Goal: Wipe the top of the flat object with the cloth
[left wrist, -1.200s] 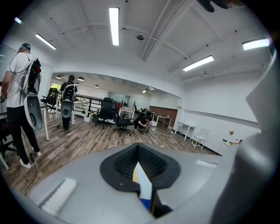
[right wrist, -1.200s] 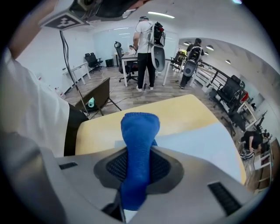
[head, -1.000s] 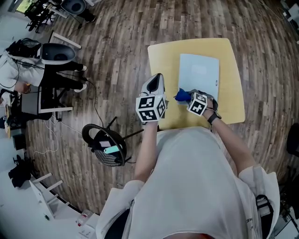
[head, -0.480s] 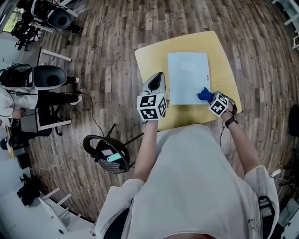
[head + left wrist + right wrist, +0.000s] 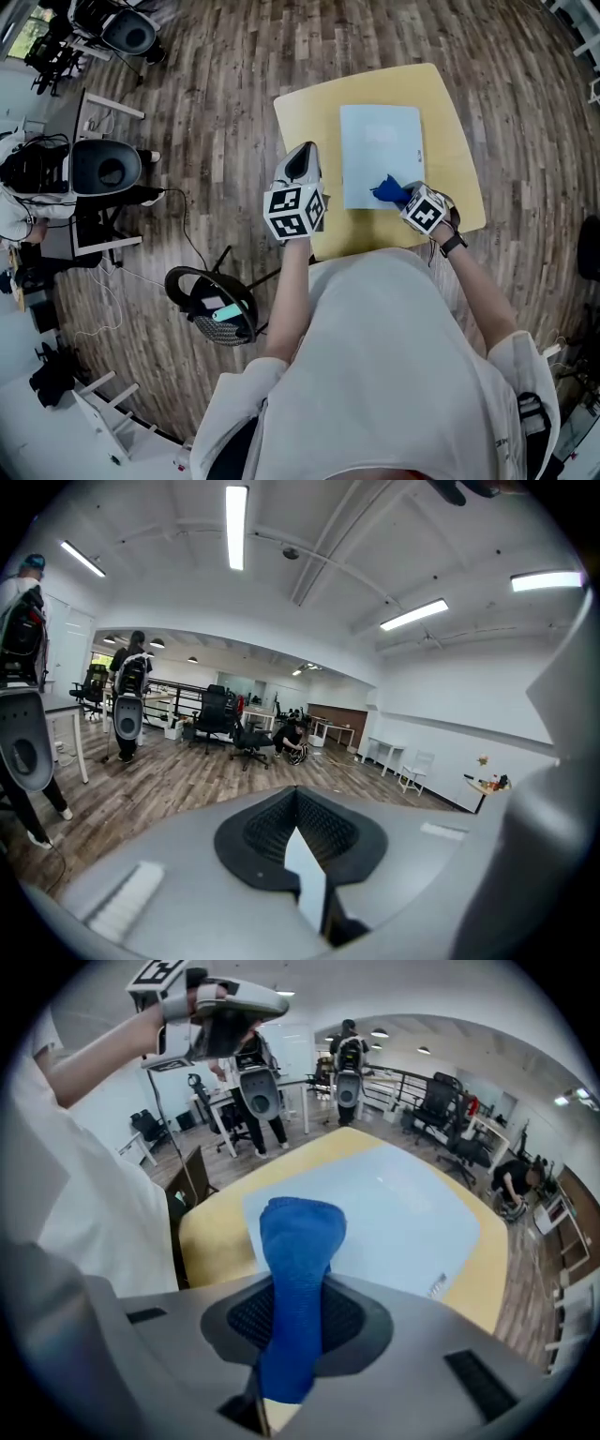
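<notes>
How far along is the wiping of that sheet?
Done: the right gripper is shut on the blue cloth. In hand: the cloth sits at the near edge of the pale sheet. Left: likely most of the sheet beyond. The left gripper, shut and empty, hangs aside.

Flat object [image 5: 380, 150] lies on desk [image 5: 450, 122], about mid-desk, long side running away from you. Cloth [image 5: 386, 190] sits between jaws of your right hand-held gripper [image 5: 398, 197], free end over flat object's near edge; contact unclear. Right hand-held gripper over desk's near strip, before flat object. Your left hand-held gripper [image 5: 302, 159] at desk's left edge, left of flat object, raised, well apart from cloth.
</notes>
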Available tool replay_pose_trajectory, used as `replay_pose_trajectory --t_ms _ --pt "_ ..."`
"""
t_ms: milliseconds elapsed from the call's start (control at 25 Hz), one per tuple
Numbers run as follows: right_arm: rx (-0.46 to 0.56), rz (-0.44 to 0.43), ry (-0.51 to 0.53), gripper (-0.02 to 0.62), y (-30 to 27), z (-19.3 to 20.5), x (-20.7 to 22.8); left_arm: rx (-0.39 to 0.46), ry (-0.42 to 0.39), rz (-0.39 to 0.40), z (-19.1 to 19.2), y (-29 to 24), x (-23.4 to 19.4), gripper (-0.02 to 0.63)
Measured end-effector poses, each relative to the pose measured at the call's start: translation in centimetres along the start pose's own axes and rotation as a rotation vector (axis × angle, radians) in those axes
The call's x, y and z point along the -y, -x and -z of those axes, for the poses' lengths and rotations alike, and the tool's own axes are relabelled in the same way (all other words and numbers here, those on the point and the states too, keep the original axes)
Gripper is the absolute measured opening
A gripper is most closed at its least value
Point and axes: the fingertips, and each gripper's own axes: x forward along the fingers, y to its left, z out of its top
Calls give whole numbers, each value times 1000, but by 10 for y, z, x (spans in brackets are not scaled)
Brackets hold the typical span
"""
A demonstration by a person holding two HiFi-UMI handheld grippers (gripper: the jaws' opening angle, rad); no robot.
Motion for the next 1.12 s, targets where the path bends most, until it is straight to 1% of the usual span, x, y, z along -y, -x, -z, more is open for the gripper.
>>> replay_pose_trajectory --t_ms 160,280,360,440,520,640,720,920,1120 --pt "30 -93 162 84 -30 -60 -45 19 23 -54 0 15 -17 5" --pt "32 -127 281 84 -54 -94 -68 22 28 -68 5 22 -18 5" --pt "17 -131 328 84 -69 -104 -72 22 32 -73 7 24 -19 5" --pt "-5 -129 354 84 -75 -101 -71 22 34 -79 8 25 -19 5" --pt "-11 -129 359 84 -73 -93 -69 23 36 -83 8 28 -20 5" --pt "-30 -118 336 84 -65 -72 -64 21 40 -84 11 30 -23 5" --pt "-42 -103 295 84 -58 -51 -56 16 39 -75 14 28 -21 5" --pt "-89 -72 153 84 -29 7 -32 -2 24 -26 14 13 -3 5" --pt "-104 -9 -7 84 -3 63 -1 -22 -4 39 11 -4 24 5"
